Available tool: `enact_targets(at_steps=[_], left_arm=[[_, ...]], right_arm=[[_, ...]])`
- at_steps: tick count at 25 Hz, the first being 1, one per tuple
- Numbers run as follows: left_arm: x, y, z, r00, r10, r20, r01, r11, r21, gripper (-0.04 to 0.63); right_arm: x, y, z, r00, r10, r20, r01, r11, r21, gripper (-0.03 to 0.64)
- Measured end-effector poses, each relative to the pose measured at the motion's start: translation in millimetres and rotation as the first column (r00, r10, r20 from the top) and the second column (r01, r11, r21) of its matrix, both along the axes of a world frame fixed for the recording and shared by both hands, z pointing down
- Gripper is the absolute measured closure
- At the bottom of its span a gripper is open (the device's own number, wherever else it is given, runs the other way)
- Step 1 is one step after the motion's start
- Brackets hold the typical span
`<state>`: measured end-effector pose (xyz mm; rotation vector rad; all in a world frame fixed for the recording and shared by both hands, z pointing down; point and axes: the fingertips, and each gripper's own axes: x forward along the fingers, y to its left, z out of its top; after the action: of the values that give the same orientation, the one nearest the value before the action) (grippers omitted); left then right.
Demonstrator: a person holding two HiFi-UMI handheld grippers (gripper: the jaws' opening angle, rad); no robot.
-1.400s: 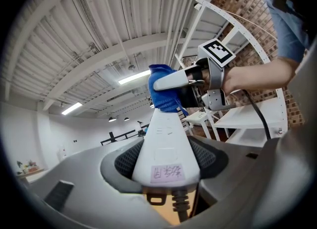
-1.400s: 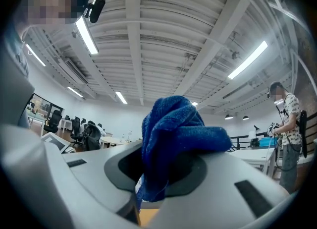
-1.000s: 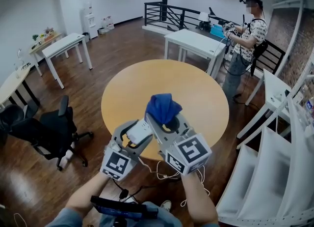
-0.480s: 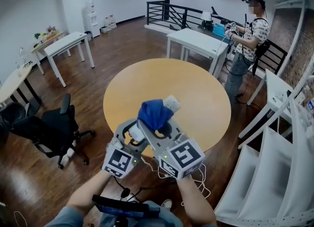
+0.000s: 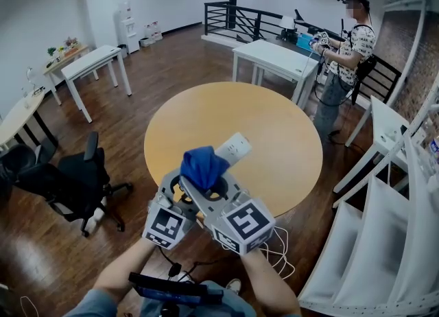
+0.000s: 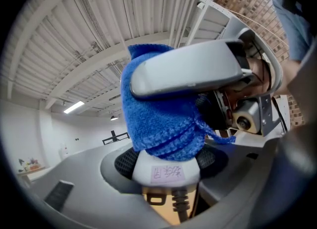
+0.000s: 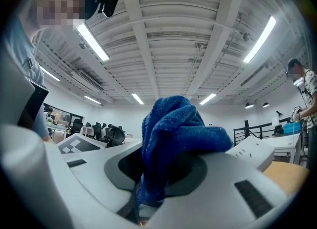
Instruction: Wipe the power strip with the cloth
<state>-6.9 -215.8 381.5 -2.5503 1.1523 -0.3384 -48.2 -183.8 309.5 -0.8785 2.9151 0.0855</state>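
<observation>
Above the near edge of the round table, my left gripper (image 5: 184, 189) is shut on the near end of the white power strip (image 5: 234, 148), which points up and to the right. In the left gripper view the strip's labelled end (image 6: 166, 171) sits between the jaws of the left gripper (image 6: 166, 173), its cord (image 6: 180, 204) running down. My right gripper (image 5: 206, 180) is shut on the blue cloth (image 5: 202, 166), pressed over the strip's near half. The cloth (image 7: 171, 134) fills the right gripper view, bunched in the right gripper (image 7: 166, 173); the strip (image 7: 253, 149) shows at right.
The round wooden table (image 5: 274, 123) lies below both grippers. A white cable (image 5: 273, 254) dangles under my hands. A black office chair (image 5: 72, 185) stands at left and white shelving (image 5: 384, 240) at right. A person (image 5: 346, 41) stands by white tables at the back right.
The right gripper has slid the cloth down and left along the strip, toward the left gripper. More of the strip's far end now shows.
</observation>
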Motion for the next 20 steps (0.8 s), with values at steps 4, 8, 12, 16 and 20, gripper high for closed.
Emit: enact_targets(at_steps=[4, 8, 12, 16, 20], left_arm=[[-2, -2, 0, 1.000, 0.013, 0.011, -0.013, 0.999, 0.031, 0.318], [-3, -3, 0, 1.000, 0.014, -0.007, -0.014, 1.000, 0.018, 0.318], [-7, -5, -2, 0.997, -0.002, -0.075, -0.002, 0.999, -0.053, 0.318], [-13, -8, -3, 0.992, -0.017, -0.122, 0.005, 0.995, -0.099, 0.318], [-26, -14, -2, 0.985, -0.034, -0.170, 0.011, 0.992, -0.129, 0.318]], right_arm=[[-2, 2, 3, 1.000, -0.010, -0.005, 0.010, 1.000, -0.013, 0.529], [0, -1, 1, 1.000, 0.000, 0.008, 0.000, 1.000, 0.012, 0.529], [12, -1, -9, 0.999, 0.016, 0.049, -0.018, 0.999, 0.048, 0.529], [32, 2, -19, 0.996, 0.051, 0.076, -0.056, 0.996, 0.071, 0.529], [56, -4, -20, 0.988, 0.113, 0.107, -0.124, 0.987, 0.100, 0.529]])
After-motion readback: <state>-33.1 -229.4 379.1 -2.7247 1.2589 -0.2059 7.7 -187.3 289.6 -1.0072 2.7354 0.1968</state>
